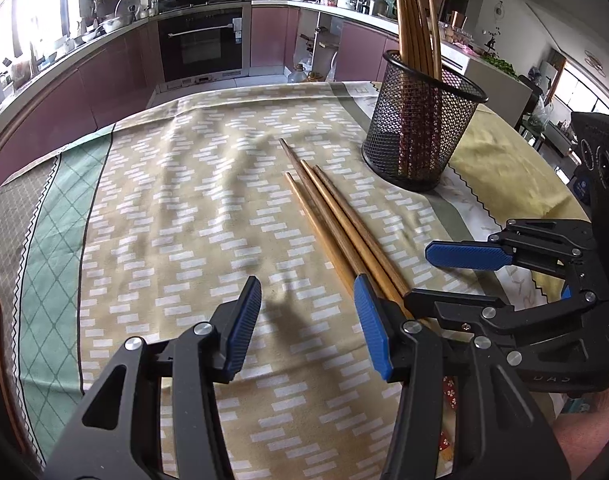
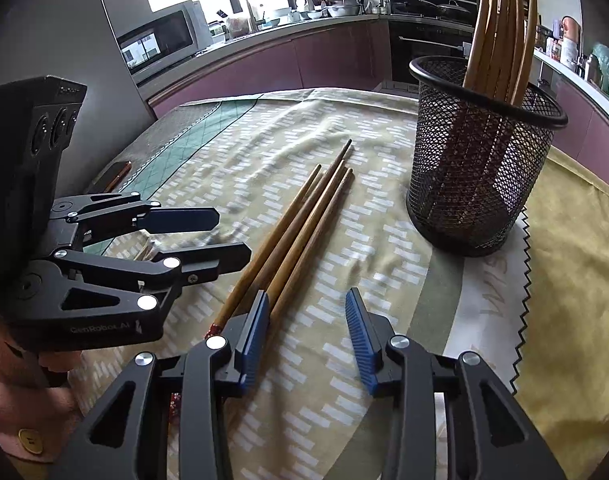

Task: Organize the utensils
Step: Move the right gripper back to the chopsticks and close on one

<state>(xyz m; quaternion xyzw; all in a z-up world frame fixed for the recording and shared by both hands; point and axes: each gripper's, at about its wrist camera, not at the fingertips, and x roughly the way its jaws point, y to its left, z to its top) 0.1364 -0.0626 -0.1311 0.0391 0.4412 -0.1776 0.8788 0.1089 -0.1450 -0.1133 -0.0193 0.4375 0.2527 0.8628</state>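
**Four chopsticks loose, both grippers empty**

A patterned tablecloth carries a black mesh holder of upright chopsticks. Near it four wooden chopsticks lie bunched. Left gripper and right gripper gape, gripping nothing.

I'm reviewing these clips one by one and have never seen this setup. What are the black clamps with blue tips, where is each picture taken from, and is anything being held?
There is no robot here: a person holds a two-finger clamp tool in each hand, each with a camera looking along its fingers. One picture is from the left gripper, the other from the right gripper; each also shows the other tool at its side. On the patterned tablecloth lie four loose wooden chopsticks, side by side. Beyond them stands a black mesh holder with more chopsticks upright inside. Both grippers are open near the chopsticks' close ends. Nothing is held yet.
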